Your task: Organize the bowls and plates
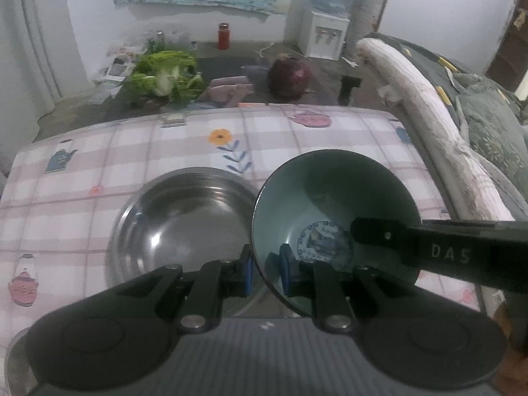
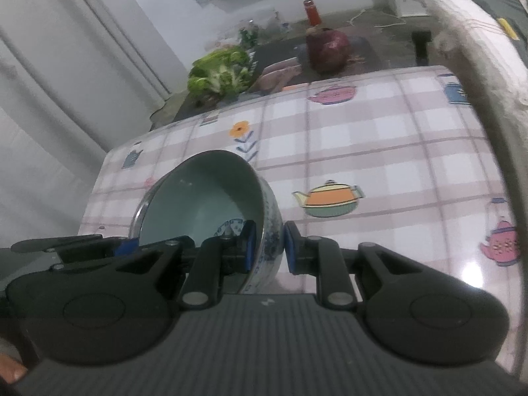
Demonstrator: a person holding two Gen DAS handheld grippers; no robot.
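Both the left gripper (image 1: pixel 266 269) and right gripper (image 2: pixel 268 247) pinch the tilted pale-green, blue-patterned bowl's (image 1: pixel 330 198) rim.

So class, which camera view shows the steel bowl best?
The left wrist view: the steel bowl lies open to its shiny inside on the checked tablecloth, beside the blue-patterned bowl. The right wrist view shows at most a thin metal edge behind that bowl.

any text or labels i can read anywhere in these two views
"DAS": white letters on the right tool's black finger, cut off by the frame edge.
Printed medallion inside the ceramic bowl: too blurred to read.
Water dispenser and red bottle: nothing legible.
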